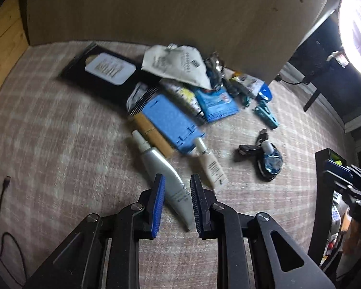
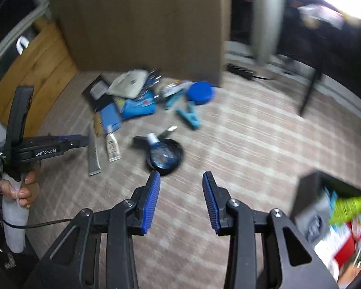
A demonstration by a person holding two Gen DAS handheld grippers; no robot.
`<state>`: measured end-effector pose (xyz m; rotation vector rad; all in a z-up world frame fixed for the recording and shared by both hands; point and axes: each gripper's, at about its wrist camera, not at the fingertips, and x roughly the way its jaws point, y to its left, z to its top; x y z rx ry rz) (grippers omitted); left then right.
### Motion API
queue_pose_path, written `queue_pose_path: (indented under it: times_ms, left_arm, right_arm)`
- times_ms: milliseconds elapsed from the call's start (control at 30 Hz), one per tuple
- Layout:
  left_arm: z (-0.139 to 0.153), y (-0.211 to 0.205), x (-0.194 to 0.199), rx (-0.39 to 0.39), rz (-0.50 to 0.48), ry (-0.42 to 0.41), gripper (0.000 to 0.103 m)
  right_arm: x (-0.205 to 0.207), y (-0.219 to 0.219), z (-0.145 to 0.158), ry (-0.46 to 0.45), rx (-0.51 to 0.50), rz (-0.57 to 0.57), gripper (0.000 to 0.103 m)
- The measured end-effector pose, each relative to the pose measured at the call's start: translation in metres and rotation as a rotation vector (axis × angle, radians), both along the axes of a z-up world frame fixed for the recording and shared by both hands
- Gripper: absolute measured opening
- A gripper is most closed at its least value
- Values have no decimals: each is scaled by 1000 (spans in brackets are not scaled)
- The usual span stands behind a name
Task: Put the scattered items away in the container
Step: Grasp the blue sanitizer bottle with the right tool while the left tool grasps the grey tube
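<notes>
Reading "GenRobot.AI" on left gripper (image 2: 80, 141)

Tube (image 1: 166, 180) apparently between claw (image 1: 177, 202) fingers.

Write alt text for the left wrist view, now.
The open left claw straddles a silver tube lying on a plaid rug. Beyond it lies a clutter of packets, a blue case and a coiled black cable; a black container stands at right.
</notes>
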<state>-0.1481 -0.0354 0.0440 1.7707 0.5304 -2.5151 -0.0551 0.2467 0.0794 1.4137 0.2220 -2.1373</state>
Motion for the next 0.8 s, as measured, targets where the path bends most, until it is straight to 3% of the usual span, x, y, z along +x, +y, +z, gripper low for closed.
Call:
queue_pose_path:
  times_ms: [233,533,667,800]
  left_arm:
    - [-12,1,-6,2,14,-22,20]
    - [-16,5,-12,-50,8,-40,24]
    - [-21,6,-12,-67,17,-49,35]
    - [-21,17,-16,-118,-12,-48,34]
  right_arm:
    - [-18,-39,-31,-34,64,116,32]
    - [-31,-51,-52,-78,53,140,29]
    - [-31,-53,-57,-82,58,144,30]
    - [-35,-53,-61,-93,50,140,28]
